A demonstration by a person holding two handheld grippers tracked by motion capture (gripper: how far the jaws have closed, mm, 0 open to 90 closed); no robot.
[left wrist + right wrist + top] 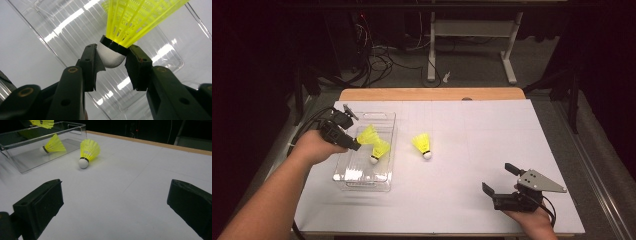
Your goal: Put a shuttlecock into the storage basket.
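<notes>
Our left gripper pinches a shuttlecock above the clear tray; our right gripper rests on the counter, jaws spread.

White table – clear tray, 1 shuttlecock (yellow).

The high view looks forward and down on the counter from the person's side, far enough back to show the floor beyond. The left gripper view sits close, looking down into the clear bin. The right gripper view looks low across the counter toward that same bin, which the high view shares.
</notes>
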